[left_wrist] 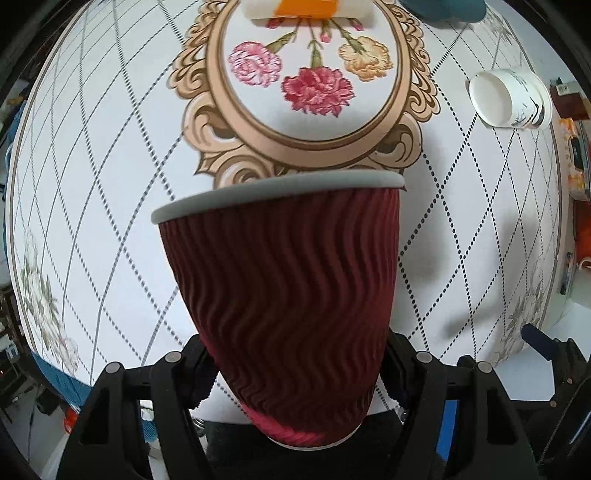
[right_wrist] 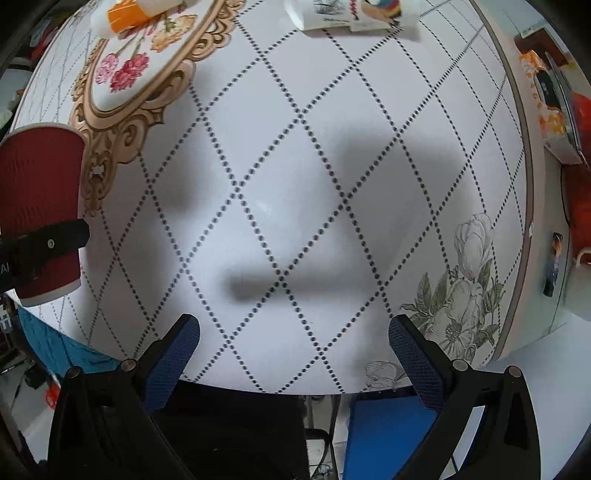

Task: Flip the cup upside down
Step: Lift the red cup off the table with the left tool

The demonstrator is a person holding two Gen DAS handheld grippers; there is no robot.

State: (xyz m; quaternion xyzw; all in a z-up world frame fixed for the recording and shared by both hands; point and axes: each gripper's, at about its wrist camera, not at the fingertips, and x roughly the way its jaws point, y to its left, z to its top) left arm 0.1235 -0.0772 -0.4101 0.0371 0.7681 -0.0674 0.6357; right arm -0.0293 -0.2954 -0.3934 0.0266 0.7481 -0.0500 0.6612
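A dark red ribbed paper cup with a grey rim fills the left wrist view, rim pointing away from the camera. My left gripper is shut on the cup near its base and holds it above the table. In the right wrist view the same cup shows at the left edge, rim up, with a black finger across it. My right gripper is open and empty, above the table's near edge.
A round table has a white cloth with dotted diamonds and flower prints. A white cup lies on its side at the right. A white and orange object lies at the far edge. Clutter stands beyond the table's right edge.
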